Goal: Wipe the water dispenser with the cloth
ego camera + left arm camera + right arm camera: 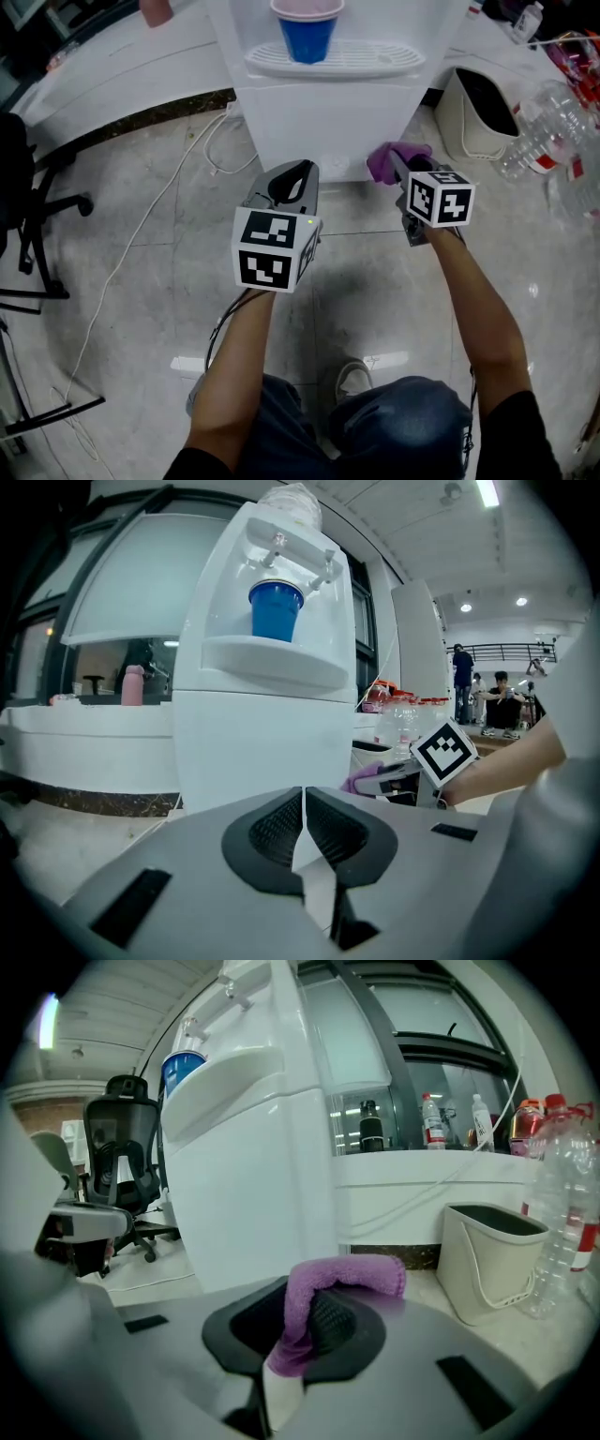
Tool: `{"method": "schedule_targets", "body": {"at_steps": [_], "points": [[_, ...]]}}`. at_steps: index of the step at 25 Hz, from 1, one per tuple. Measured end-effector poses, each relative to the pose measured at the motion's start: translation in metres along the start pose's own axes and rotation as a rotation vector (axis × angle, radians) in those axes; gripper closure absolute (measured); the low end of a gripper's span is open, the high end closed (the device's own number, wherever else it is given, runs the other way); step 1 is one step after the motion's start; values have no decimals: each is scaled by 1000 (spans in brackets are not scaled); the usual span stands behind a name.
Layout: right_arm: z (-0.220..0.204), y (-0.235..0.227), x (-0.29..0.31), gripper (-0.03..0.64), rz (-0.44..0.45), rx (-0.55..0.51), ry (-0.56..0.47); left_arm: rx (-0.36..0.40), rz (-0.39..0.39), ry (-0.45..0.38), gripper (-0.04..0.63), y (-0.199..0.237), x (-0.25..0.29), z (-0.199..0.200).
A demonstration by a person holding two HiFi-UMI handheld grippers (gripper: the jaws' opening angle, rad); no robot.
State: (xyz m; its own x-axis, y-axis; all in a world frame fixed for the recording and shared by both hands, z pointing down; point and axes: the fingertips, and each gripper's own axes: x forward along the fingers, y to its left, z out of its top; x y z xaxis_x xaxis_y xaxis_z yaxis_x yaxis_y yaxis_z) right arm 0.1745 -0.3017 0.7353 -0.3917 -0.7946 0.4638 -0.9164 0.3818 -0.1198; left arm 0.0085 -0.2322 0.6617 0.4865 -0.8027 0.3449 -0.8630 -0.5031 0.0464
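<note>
Clamping cloth (pixel 347 1272), right gripper (pixel 298 1326) near water dispenser (pixel 323 117); left gripper (pixel 303 827) fingers (pixel 275 829) together

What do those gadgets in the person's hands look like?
Both the left gripper and right gripper are grey, with black ribbed fingers and a white cube of black square markers. A black cable trails from the left one. Sleeves are short and black.

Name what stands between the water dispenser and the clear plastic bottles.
A cream bin stands between the water dispenser and the bottles, shown in the head view and right gripper view.
</note>
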Motion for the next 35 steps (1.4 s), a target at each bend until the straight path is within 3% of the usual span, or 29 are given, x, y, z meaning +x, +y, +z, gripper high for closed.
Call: {"method": "schedule_targets", "body": {"at_steps": [4, 8, 16, 24, 28, 35], "points": [[11, 9, -10, 571, 27, -2, -27, 12, -1, -4, 563, -5, 3, 7], [26, 32, -30, 571, 68, -37, -38, -23, 9, -14, 563, -7, 0, 26], [96, 58, -94, 571, 98, -53, -39, -26, -16, 16, 563, -28, -26, 106], [204, 74, -167, 571, 103, -14, -65, 3, -25, 59, 563, -60, -72, 213], [271, 86, -204, 571, 121, -7, -76, -20, -6, 85, 563, -63, -97, 274], [399, 105, -279, 571, 148, 18, -125, -24, 48, 85, 563, -63, -148, 406]]}}
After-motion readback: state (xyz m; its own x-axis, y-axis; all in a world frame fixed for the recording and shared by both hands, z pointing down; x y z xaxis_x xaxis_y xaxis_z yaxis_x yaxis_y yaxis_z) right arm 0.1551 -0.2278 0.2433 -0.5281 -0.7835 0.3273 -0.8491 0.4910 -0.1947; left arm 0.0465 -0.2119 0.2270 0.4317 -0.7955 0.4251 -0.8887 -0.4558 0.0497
